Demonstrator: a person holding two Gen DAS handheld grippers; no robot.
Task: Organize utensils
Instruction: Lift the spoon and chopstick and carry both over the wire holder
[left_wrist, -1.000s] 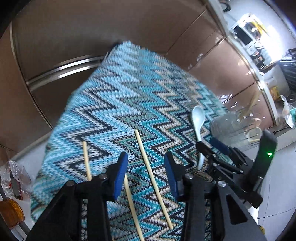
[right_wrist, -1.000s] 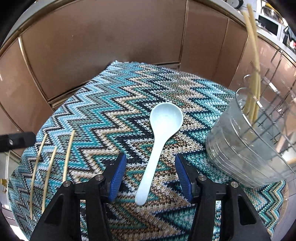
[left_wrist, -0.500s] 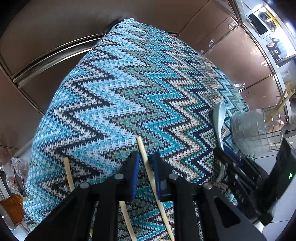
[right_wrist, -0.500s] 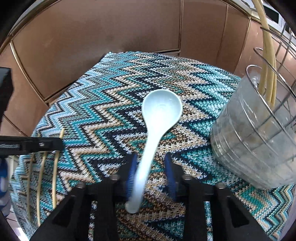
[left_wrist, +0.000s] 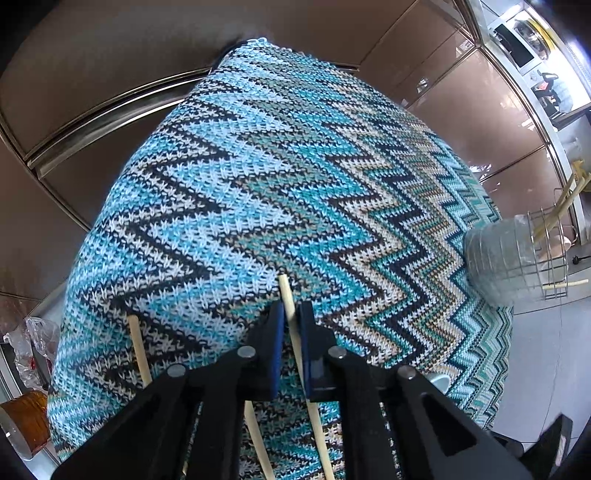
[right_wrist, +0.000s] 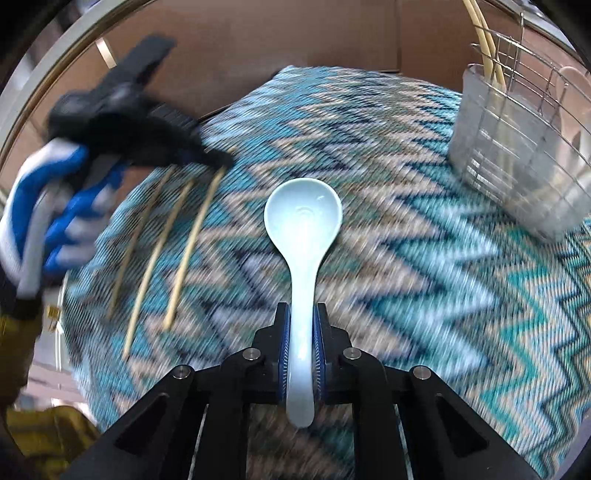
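My left gripper (left_wrist: 290, 314) is shut on a wooden chopstick (left_wrist: 286, 295) near its far end, over the zigzag cloth. Two more chopsticks, one (left_wrist: 138, 345) at the left and one (left_wrist: 258, 443) below the jaws, lie beside it. My right gripper (right_wrist: 301, 314) is shut on the handle of a pale blue ceramic spoon (right_wrist: 303, 218), bowl pointing away, lifted above the cloth. In the right wrist view the left gripper (right_wrist: 218, 160) holds the rightmost of three chopsticks (right_wrist: 192, 243). The utensil holder (right_wrist: 524, 147) stands at the far right with chopsticks and a spoon in it.
The table is covered by a blue zigzag knit cloth (left_wrist: 277, 184). Brown cabinet fronts (left_wrist: 110, 66) run behind it. The utensil holder also shows in the left wrist view (left_wrist: 517, 258) at the table's right edge. A gloved hand (right_wrist: 44, 214) holds the left gripper.
Both grippers have closed, the left on a chopstick and the right on the spoon handle. The spoon has risen off the cloth and the right view is moving toward the holder.
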